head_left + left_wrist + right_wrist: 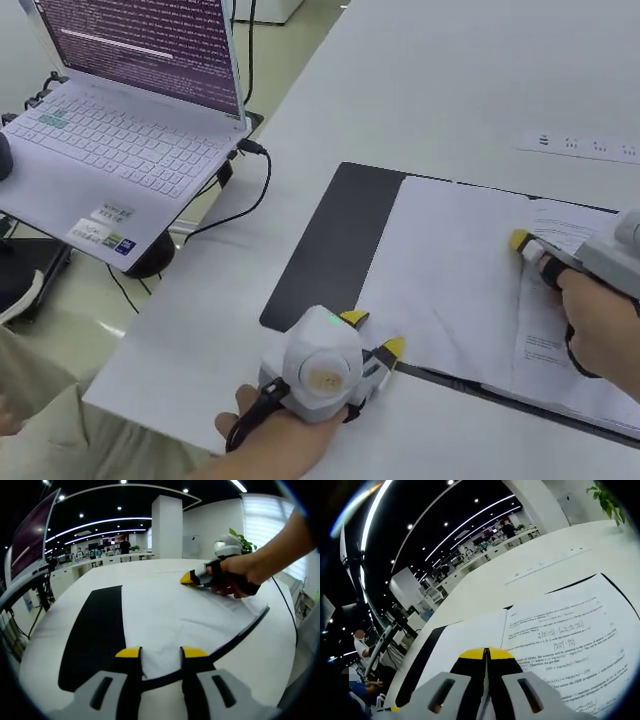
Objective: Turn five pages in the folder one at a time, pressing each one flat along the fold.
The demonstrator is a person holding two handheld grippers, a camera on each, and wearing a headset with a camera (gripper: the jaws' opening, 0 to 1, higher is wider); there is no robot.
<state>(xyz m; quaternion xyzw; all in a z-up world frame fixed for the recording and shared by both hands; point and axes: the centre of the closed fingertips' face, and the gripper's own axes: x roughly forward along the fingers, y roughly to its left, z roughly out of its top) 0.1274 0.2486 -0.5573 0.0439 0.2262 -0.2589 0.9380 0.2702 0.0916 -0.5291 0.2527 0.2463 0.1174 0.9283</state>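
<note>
Two grippers: the yellow-tipped right gripper (521,241), jaws closed, rests on the fold (520,310) of the open black folder (330,250). The left gripper (373,332), jaws parted, sits well left of the fold.

The folder (330,240) runs off the head view's right edge, as does the right gripper (522,241), its handle under a hand (600,325). Whether its closed jaws pinch the page (560,645) is unclear; its print is too small to read (blurrier toward the edge). The laptop (110,140) is cropped.
</note>
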